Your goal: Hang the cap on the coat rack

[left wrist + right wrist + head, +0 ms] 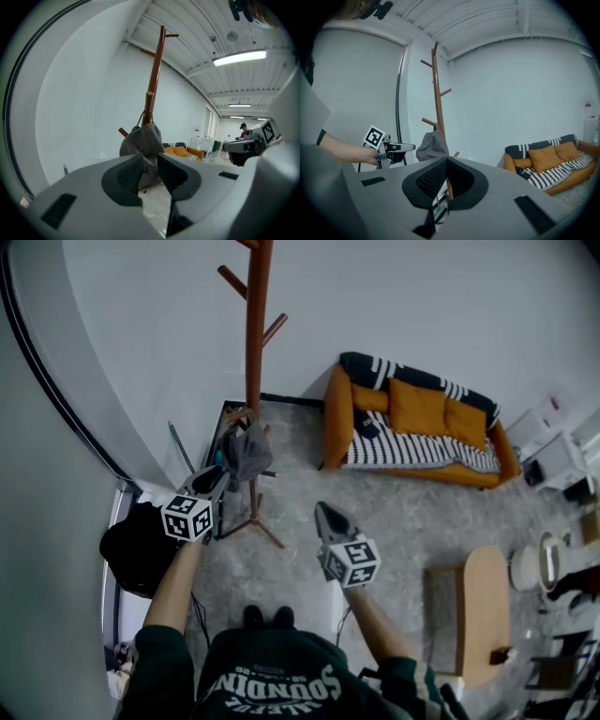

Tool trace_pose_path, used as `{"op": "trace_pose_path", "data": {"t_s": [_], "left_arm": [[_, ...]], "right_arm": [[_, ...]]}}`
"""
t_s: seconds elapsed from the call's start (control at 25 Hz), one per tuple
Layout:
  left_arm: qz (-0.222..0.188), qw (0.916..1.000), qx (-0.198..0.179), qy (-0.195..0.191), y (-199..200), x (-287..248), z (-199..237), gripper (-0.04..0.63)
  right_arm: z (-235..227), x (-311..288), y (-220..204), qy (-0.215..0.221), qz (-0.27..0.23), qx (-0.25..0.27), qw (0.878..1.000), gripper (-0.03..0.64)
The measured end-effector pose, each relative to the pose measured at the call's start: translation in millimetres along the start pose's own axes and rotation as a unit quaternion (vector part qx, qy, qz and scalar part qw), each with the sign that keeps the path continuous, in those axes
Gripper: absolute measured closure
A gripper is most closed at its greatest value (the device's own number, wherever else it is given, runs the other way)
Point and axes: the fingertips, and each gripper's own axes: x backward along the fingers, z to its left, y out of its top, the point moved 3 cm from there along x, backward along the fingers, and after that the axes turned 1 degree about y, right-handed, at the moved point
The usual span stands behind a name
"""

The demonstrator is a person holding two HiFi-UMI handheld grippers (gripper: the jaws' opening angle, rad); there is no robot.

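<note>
The left gripper's jaws stand slightly spread with nothing between them. Just past their tips the cap hangs from a low peg of the rack, so the gripper has likely just let go. The cap's long axis runs vertical, its limp grey cloth sagging toward the floor. The right gripper, jaws pressed together and empty, waits well apart.
</note>
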Motion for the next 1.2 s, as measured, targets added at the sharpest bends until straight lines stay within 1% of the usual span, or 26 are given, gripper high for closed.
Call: {"op": "trace_pose_path", "data": {"t_s": [0.28,0.6,0.76,0.88,1.0,1.12,1.2], "left_arm": [[0.005,1.0,-0.007,-0.001,-10.4,16.8,-8.6,0.517],[-0.009,0.9999,-0.013,-0.005,-5.6,53.0,-28.1,0.521],[-0.015,0.9994,-0.03,-0.004,-5.2,72.5,-36.3,0.595],[-0.023,0.999,-0.037,0.005,-5.2,85.5,-40.9,0.595],[-0.027,0.9986,-0.043,0.011,-8.0,94.2,-46.9,0.595],[-0.025,0.9982,-0.052,0.013,-11.5,101.6,-55.3,0.595],[-0.028,0.9982,-0.052,0.015,-13.6,106.3,-57.9,0.595]], "right_arm": [[7.2,-4.9,-2.1,0.011,-0.001,0.002,1.0,0.62],[27.8,-16.6,1.6,0.038,-0.003,0.015,0.999,0.62],[38.8,-24.7,5.6,0.057,-0.008,0.029,0.998,0.62],[47.9,-31.4,8.0,0.072,-0.016,0.037,0.997,0.62],[55.7,-36.4,5.6,0.087,-0.008,0.046,0.995,0.62],[62.2,-36.4,7.9,0.094,-0.011,0.059,0.994,0.62],[67.1,-35.2,11.8,0.095,-0.01,0.066,0.993,0.62]]}}
